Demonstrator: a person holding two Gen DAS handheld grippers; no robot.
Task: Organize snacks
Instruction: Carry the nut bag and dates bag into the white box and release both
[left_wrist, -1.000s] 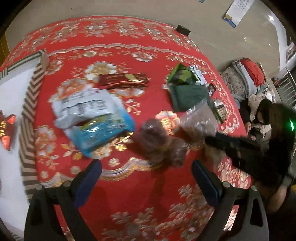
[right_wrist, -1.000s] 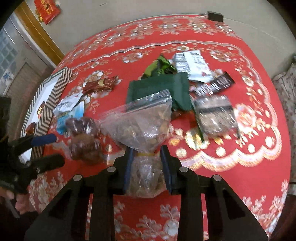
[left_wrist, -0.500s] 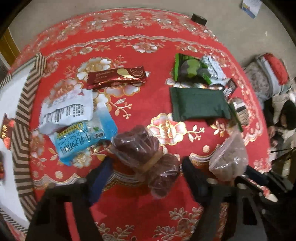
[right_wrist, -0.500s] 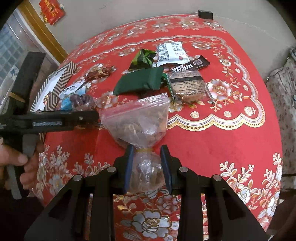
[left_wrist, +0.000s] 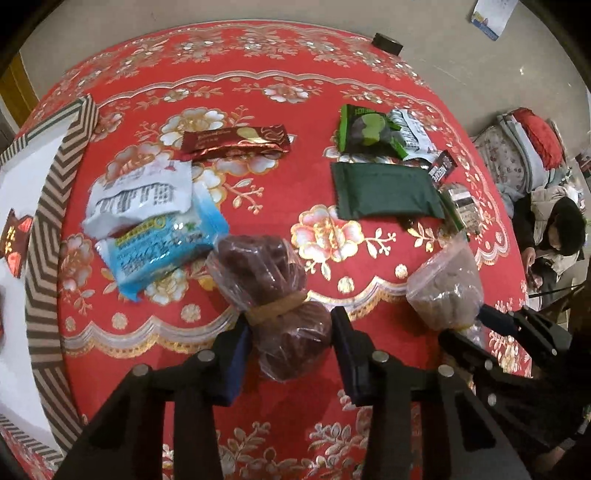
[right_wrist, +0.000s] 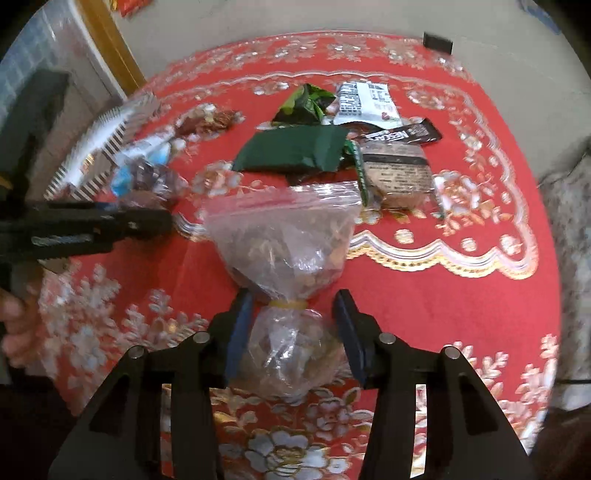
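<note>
Only "NESCAFE" legible, on dark sachet (right_wrist: 402, 136) w/ other snacks.

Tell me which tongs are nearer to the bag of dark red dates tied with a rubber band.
Left. The left tongs straddle the bag of dates, their fingers at either side of its lower bulge. The right tongs sit off to its side, around the clear zip bag.
</note>
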